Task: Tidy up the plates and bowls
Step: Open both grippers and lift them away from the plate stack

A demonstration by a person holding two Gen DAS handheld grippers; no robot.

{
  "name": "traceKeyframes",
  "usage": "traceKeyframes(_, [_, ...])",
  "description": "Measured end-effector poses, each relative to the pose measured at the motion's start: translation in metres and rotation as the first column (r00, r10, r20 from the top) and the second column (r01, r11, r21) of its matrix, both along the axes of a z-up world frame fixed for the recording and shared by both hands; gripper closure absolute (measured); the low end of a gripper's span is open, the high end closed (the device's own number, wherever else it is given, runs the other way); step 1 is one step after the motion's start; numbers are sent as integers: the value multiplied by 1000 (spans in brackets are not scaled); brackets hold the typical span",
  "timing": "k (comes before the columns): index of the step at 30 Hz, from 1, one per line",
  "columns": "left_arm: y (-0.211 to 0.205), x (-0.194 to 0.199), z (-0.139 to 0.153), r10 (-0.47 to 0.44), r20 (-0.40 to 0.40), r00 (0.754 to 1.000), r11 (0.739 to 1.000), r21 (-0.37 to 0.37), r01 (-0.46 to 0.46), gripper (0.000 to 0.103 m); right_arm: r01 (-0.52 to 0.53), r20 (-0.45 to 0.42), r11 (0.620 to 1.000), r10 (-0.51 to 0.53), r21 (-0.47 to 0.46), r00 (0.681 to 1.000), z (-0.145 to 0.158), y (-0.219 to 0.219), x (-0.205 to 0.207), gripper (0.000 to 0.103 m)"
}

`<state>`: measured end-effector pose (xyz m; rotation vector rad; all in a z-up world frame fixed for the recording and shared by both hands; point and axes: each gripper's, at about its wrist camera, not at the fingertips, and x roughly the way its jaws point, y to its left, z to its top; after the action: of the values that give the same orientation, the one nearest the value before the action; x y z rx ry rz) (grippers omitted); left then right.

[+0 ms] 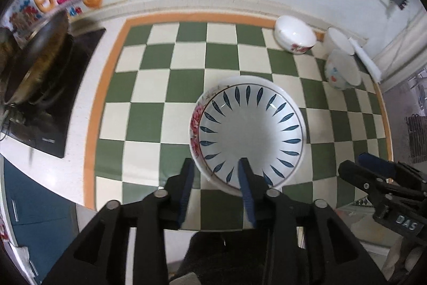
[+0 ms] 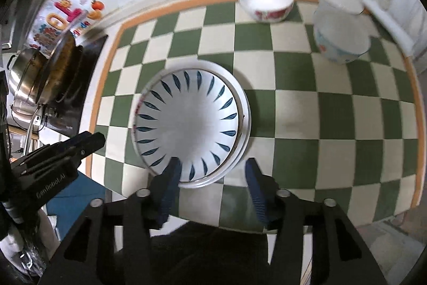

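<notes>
From my left wrist camera, the left gripper (image 1: pixel 217 172) is spread, one finger outside the near rim of the leaf bowl (image 1: pixel 248 132) and one inside, not yet pinching. That bowl sits nested in a floral bowl (image 1: pixel 194 124) on the checked mat (image 1: pixel 149 87). I judge the risk to be closing on both rims at once, or lifting only the top bowl and dragging the lower one along. The right gripper (image 1: pixel 373 167) waits at the edge. Two more bowls (image 1: pixel 295 38) and (image 1: pixel 341 70) stand well apart at the far corner, a pan (image 1: pixel 37 55) to the left. From my right wrist camera, the right gripper (image 2: pixel 213 172) is spread too, one finger over the leaf bowl (image 2: pixel 190 122), the other beside the stack. Both grippers crowd one rim, so they could knock together. The far bowl (image 2: pixel 267 0) stands well clear.
</notes>
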<state>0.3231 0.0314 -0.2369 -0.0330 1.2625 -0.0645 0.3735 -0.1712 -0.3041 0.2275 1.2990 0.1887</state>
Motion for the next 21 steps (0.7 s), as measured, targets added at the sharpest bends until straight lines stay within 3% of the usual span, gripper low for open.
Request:
traceKeyframes(2, [0, -11, 12, -9, 26, 1000, 1000, 4, 9, 53, 11, 33, 1000, -11, -3, 999, 17, 3, -14, 28])
traceKeyframes(4, [-1, -23, 23, -17, 58, 998, 1000, 5, 16, 26, 22, 65, 1000, -22, 1, 998, 33, 5, -30, 23])
traceKeyframes(7, [-1, -41, 38, -23, 102, 994, 1000, 7, 22, 15, 28, 107, 1000, -27, -9, 994, 52, 12, -52, 14])
traceKeyframes(11, [-1, -64, 55, -28, 154, 988, 1000, 11, 26, 5, 47, 161, 998, -40, -39, 986, 72, 17, -82, 10])
traceKeyframes(21, [-6, -105, 84, -39, 233, 972, 999, -16, 44, 1, 84, 256, 993, -59, -87, 965, 107, 19, -135, 5])
